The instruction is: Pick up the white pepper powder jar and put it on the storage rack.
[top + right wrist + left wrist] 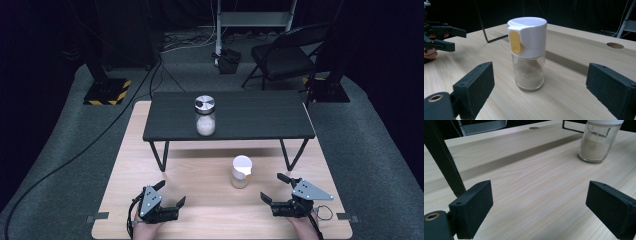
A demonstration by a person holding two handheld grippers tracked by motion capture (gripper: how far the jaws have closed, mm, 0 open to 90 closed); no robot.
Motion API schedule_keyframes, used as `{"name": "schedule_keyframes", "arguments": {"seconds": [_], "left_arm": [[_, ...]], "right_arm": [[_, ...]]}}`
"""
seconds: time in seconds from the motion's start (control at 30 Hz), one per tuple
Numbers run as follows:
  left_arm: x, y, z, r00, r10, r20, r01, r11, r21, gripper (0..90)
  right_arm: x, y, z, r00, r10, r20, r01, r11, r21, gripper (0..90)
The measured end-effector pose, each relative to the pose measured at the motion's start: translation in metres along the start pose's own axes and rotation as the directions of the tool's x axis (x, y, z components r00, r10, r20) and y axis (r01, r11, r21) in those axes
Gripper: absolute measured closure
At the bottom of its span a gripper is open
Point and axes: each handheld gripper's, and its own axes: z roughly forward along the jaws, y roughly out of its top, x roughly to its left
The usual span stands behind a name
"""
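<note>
My left gripper (166, 196) and right gripper (278, 190) rest near the table's (125, 165) front edge, jaws spread, empty. The white-capped jar (528, 53) stands mid-table — glass, likely slippery and breakable — so I'd grip its body, below the cap.

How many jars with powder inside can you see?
2. A white-capped jar stands on the wooden table between the hand-held grippers. A silver-lidded jar stands on the small black table behind it. No others show.
</note>
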Motion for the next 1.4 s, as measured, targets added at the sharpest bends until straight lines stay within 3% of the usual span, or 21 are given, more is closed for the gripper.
{"name": "schedule_keyframes", "arguments": {"seconds": [0.43,0.93,1.13,1.4], "left_arm": [[0.000,0.000,0.000,1.0000,0.002,-0.001,-0.002,1.0000,-0.001,7.1],[0.000,0.000,0.000,1.0000,0.002,-0.001,-0.002,1.0000,-0.001,7.2],[0.000,0.000,0.000,1.0000,0.002,0.001,-0.002,1.0000,0.000,7.2],[0.000,0.000,0.000,1.0000,0.002,0.000,-0.002,1.0000,-0.001,7.2]], "right_arm": [[0.006,0.017,0.027,0.9993,-0.021,-0.032,0.021,1.000,0.009,7.4],[0.007,0.034,0.055,0.9995,0.008,-0.030,-0.006,0.999,0.050,8.5],[0.010,0.038,0.071,0.9994,0.035,-0.006,-0.034,0.996,0.088,9.9],[0.017,0.038,0.084,0.9975,0.065,0.029,-0.068,0.993,0.099,11.4]]}}
